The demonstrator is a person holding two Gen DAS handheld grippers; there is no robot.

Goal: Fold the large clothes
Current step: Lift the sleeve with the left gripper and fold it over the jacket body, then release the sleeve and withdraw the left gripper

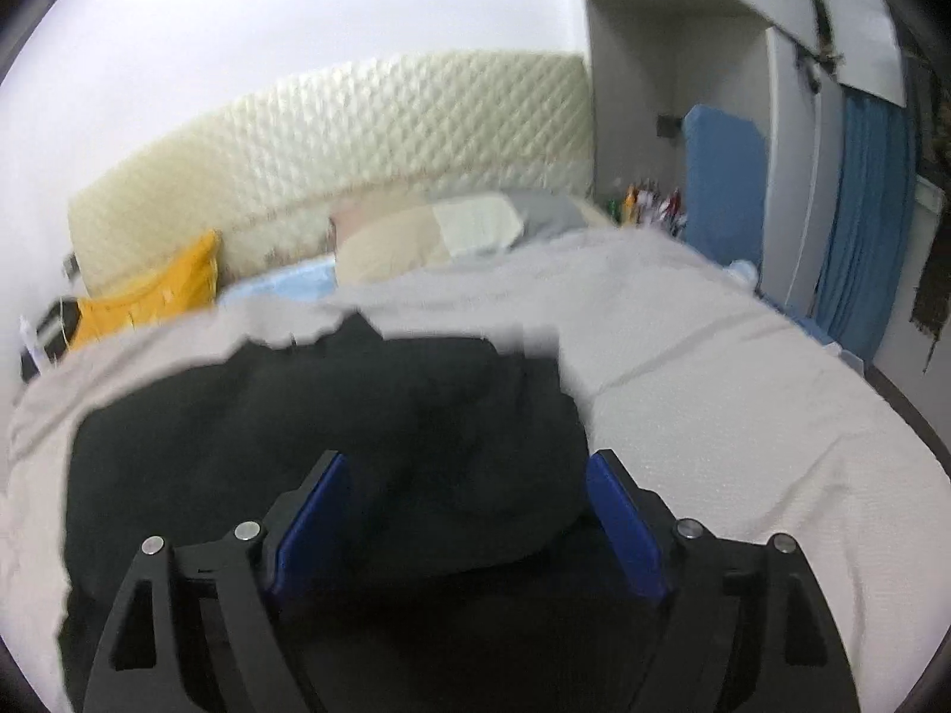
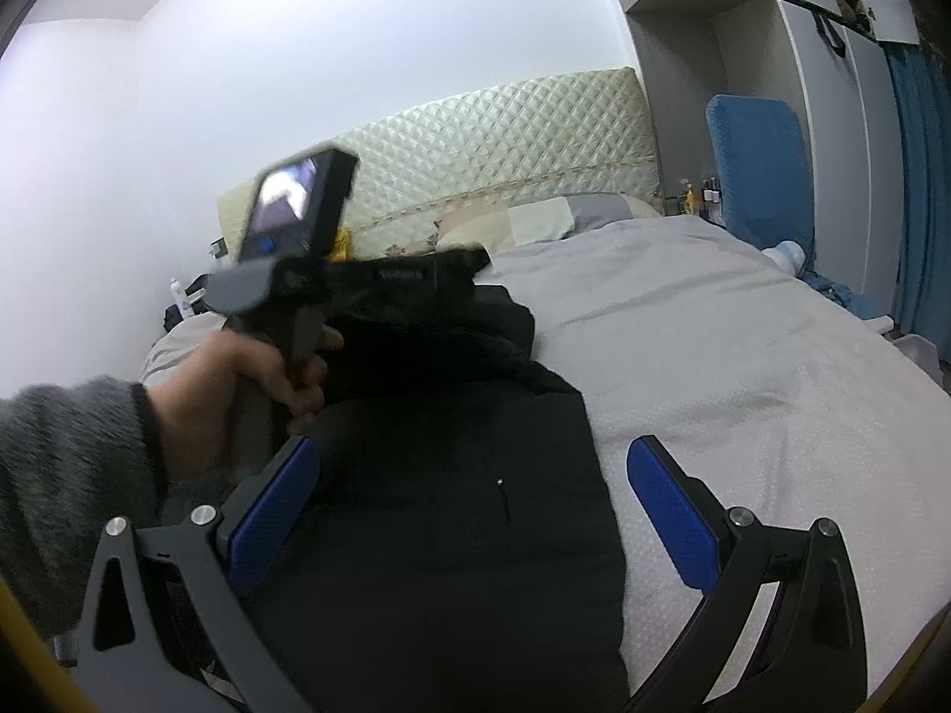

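Between my left fingers point(image 1: 466, 466) in the left wrist view lies the black garment point(image 1: 333, 410), a big dark heap on the grey bed point(image 1: 743, 416). My fingers stand apart here, blue pads either side of a rounded bulge of cloth, gripping nothing that I can see. The picture is blurred, so seams and edges are hard to read. The heap looks thick and puffy, more like a padded coat than a shirt; I judge it soft, floppy and fairly heavy for cloth, likely to sag and slide if lifted by one spot. A yellow pillow point(image 1: 154, 291) sits far left by the quilted headboard point(image 1: 368, 136).

Over in the right wrist view, my right fingers point(image 2: 472, 475) are also wide apart, hovering above the near part of the garment point(image 2: 452, 523), which runs as a flat dark panel toward the far left. Its right edge lies straight along the bed point(image 2: 743, 356), clear of wrinkles. My left hand point(image 2: 249, 374) holds the other gripper over the far bunched end, where the cloth looks furry, perhaps a collar or hood. I would pinch that right edge near a corner, taking several layers deep in the pads, since smooth shell fabric may slip from a shallow hold.
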